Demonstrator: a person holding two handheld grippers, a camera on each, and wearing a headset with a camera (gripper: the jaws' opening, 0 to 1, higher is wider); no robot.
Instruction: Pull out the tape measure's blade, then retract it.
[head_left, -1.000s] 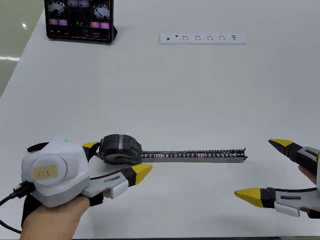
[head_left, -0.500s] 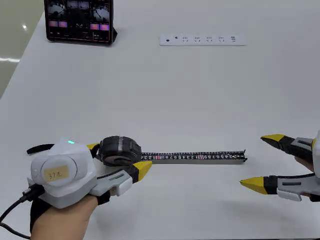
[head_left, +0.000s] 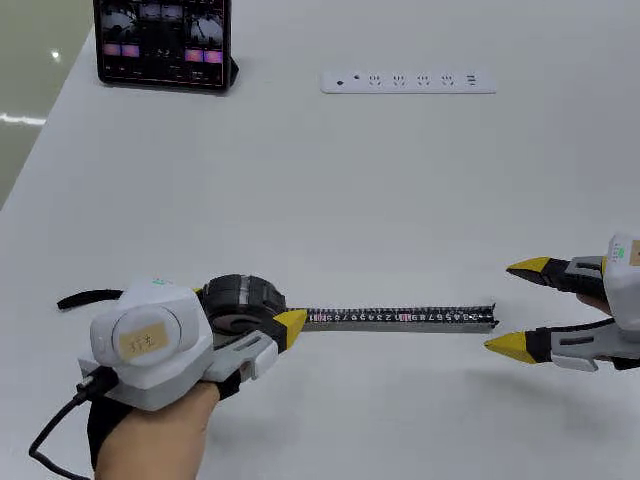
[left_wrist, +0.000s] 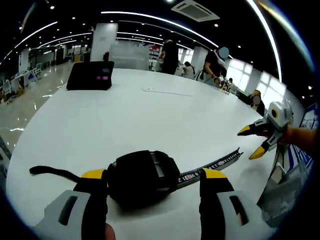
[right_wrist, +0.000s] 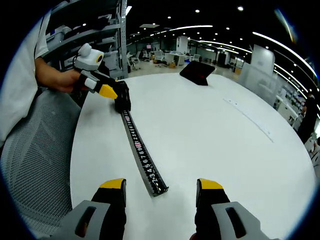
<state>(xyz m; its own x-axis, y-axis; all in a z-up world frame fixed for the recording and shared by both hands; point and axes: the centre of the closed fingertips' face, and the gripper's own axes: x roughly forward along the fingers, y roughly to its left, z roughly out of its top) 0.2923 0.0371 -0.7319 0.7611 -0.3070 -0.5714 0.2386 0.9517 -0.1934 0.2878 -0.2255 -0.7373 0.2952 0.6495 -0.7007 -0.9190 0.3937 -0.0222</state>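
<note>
Nearest the person, the left gripper (left_wrist: 154, 175) sits over the tape measure (head_left: 240, 300); its fingers (left_wrist: 214, 180) are open and bracket the black case w/o clamping it. The far finger is at the case's side; the near one stands just apart, w/ the blade (head_left: 400, 317) running out through that gap. Vs. a second ago this gripper has shifted forward and in, so the case now lies deeper between the fingers; its wrist strap (head_left: 85, 298) trails off to the left on the tabletop (head_left: 350, 180).

The blade lies flat and straight, drawn out toward the right; its length looks unchanged over the last second, so the pull-out half seems done.

The bigger change is the right gripper (head_left: 519, 307) – it has come up and inward from the lower right, and its yellow-tipped fingers (head_left: 528, 265) now stand wide apart, holding nothing, just beyond the blade's end hook (head_left: 493, 315); in the right gripper view the hook lies between them, a little short of the tips. Prob. it is lining up to take the end – either to draw more out or to steady it for the retract; can't say which.

Well beyond, a white power strip (head_left: 408, 81); farthest, at the back left, a propped tablet (head_left: 163, 40) w/ its screen lit.
</note>
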